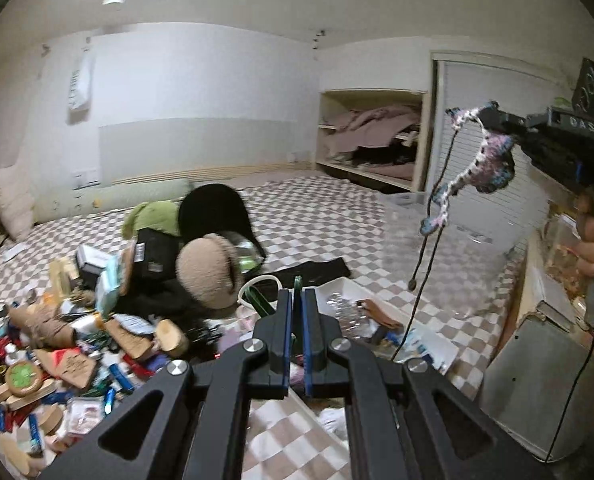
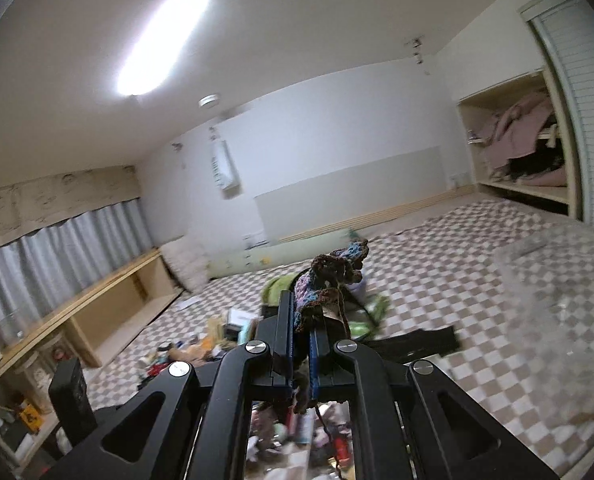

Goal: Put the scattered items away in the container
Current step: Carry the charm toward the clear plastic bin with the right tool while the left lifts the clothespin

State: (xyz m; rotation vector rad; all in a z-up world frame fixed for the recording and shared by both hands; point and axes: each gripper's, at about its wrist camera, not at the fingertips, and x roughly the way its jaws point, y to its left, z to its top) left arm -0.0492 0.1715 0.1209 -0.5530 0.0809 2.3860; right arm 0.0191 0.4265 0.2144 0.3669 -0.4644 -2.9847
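Observation:
My right gripper (image 2: 301,308) is shut on a crocheted piece (image 2: 329,276) in blue, pink and brown yarn. In the left wrist view that gripper (image 1: 485,114) is at the upper right, held by a hand (image 1: 593,240). The crocheted piece (image 1: 493,164) dangles from it with black cords, above a blurred clear plastic container (image 1: 457,224). My left gripper (image 1: 297,300) is shut, raised over a white tray (image 1: 347,283) of odds and ends. A thin green tip shows just past its fingertips; I cannot tell whether it is gripped. Scattered items (image 1: 77,340) are heaped at the left on the checkered mat.
A beige plush (image 1: 209,276), a black cap (image 1: 213,212) and a green plush (image 1: 153,220) top the heap. A grey metal box (image 1: 537,380) stands at the right. Behind are a closet shelf with bedding (image 1: 373,140), a bolster (image 2: 281,258) and a low wooden shelf (image 2: 109,304).

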